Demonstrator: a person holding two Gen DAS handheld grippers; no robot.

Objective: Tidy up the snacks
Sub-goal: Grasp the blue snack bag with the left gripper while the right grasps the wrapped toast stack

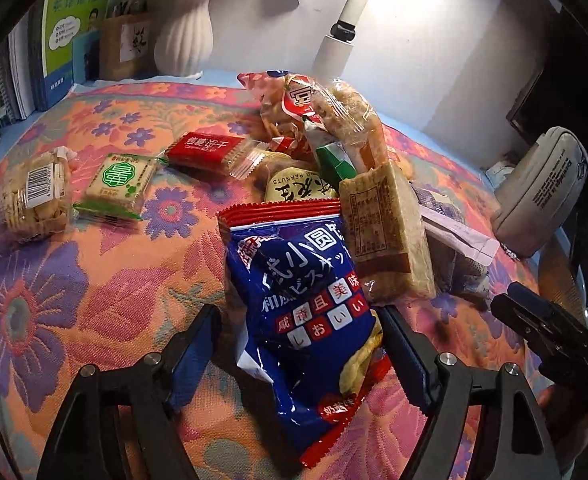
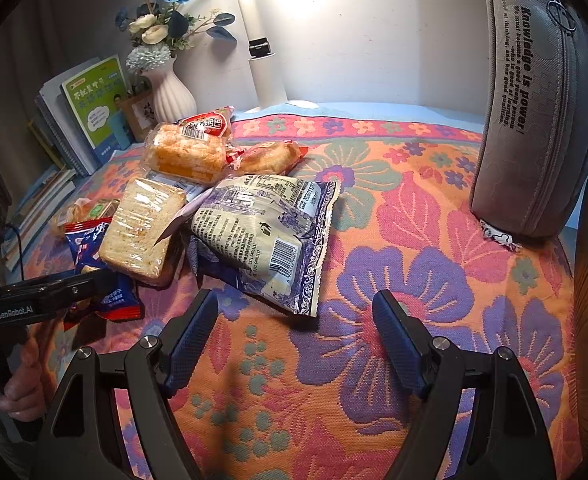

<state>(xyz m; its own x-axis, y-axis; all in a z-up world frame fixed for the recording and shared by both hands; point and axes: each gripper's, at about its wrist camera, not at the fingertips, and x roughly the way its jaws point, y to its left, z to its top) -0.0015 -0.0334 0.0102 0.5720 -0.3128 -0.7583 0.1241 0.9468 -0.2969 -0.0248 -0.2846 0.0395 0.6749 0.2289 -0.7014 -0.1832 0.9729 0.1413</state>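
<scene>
1. Here, the left tool [image 1: 298, 344] is reaching over the flowered cloth [image 1: 94, 300] covering the counter, and a blue snack bag [image 1: 306, 320] with red ends is lying between its two fingers.
2. The right-hand pad is touching the bag's edge, while the left-hand pad is standing a little apart from it; whether the bag is truly being squeezed I cannot tell, so the tool is reading as open around it.
3. The bag's upper end is leaning against a wrapped slab of cake [image 1: 386, 236], which is resting at the front of a pile of snacks [image 1: 318, 120].
4. Off to the left of the pile, three single packets are lying apart on the cloth: a red biscuit packet [image 1: 204, 152], a green-labelled packet [image 1: 116, 186] and a clear packet with a barcode [image 1: 34, 196].
5. The right tool [image 2: 296, 320] is hovering with its jaws wide apart and nothing between them, just in front of a blue-and-white printed bag [image 2: 262, 236] lying at the near edge of the pile.
6. A grey pencil case [image 2: 534, 100] is standing on end at the right, well apart from the snacks.
7. A white vase [image 2: 172, 92] with flowers and some books [image 2: 90, 108] are sitting behind the pile.
</scene>
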